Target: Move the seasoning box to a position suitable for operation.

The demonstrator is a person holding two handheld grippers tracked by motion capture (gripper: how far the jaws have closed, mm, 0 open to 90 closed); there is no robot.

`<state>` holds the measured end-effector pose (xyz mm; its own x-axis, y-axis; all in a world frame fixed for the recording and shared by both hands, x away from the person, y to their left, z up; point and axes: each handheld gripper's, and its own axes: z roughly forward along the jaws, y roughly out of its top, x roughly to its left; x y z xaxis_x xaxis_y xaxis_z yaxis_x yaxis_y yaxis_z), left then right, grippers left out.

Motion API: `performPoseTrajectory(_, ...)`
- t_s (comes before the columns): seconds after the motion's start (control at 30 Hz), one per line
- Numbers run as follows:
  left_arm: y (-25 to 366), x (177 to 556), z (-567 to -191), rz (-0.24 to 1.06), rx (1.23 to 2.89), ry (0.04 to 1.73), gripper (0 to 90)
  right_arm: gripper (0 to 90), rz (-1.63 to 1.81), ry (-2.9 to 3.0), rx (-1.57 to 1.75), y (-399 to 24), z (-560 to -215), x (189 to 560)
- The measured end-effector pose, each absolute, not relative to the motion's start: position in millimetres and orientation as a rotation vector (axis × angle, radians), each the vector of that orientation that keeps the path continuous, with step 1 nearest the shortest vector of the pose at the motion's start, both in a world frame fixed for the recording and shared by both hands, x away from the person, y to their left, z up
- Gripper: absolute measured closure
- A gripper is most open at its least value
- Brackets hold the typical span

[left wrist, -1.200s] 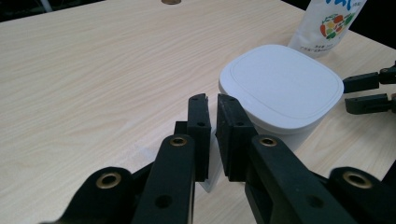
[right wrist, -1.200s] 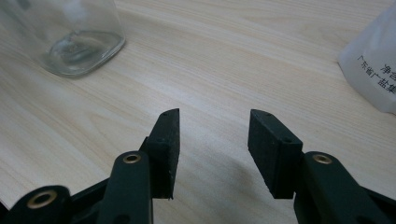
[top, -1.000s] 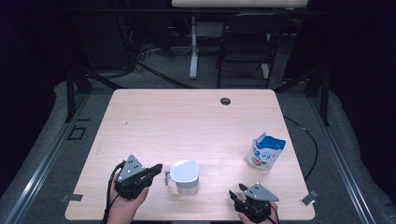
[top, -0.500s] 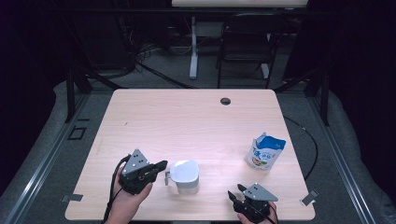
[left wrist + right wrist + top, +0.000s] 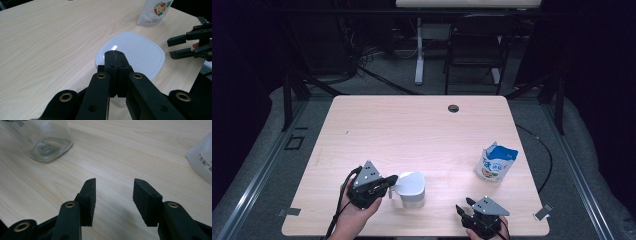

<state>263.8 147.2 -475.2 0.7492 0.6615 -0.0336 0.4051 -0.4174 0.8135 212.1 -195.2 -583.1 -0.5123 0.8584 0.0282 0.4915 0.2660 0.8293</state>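
Left gripper (image 5: pixel 388 184) pinches the white lid (image 5: pixel 409 183) edge over the glass jar (image 5: pixel 413 196), near the worktop's (image 5: pixel 412 130) front edge — right gripper (image 5: pixel 465 209) spread, empty, toward the front-right corner.

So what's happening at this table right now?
A person works at a wooden table with a two-jaw gripper in each hand. The left gripper is shut on the edge of a white lid, which sits over a clear glass jar, partly lifted to one side. The right gripper rests near the table's front edge with its jaws open and nothing between them. A blue and white pouch stands upright to the right, untouched.
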Motion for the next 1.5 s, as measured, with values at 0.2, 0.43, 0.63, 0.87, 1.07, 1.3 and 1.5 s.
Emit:
performPoseTrajectory(0.2,142.9,266.8,-480.2,0.372,2.102,0.808,90.0,53.4,1.156,2.099,1.227,-194.8,-583.2,212.0)
performPoseTrajectory(0.43,142.0,267.3,-480.5,0.391,2.110,0.809,90.0,53.4,1.160,2.101,1.217,-195.6,-582.1,211.6)
performPoseTrajectory(0.63,142.2,267.5,-480.6,0.390,2.105,0.812,90.0,53.7,1.170,2.097,1.210,-194.5,-580.7,211.0)
performPoseTrajectory(0.87,143.2,267.2,-481.6,0.384,2.094,0.816,90.0,57.8,1.170,2.115,1.195,-192.4,-575.9,213.6)
performPoseTrajectory(1.07,143.6,267.7,-481.9,0.379,2.089,0.816,90.0,72.4,1.194,2.144,1.144,-188.1,-558.5,215.0)
performPoseTrajectory(1.3,144.0,268.0,-481.7,0.377,2.093,0.814,90.0,87.6,1.238,2.185,1.053,-177.9,-537.6,218.6)
performPoseTrajectory(1.5,145.4,268.3,-482.3,0.374,2.087,0.814,90.0,90.0,1.248,2.239,0.966,-162.8,-527.8,227.6)
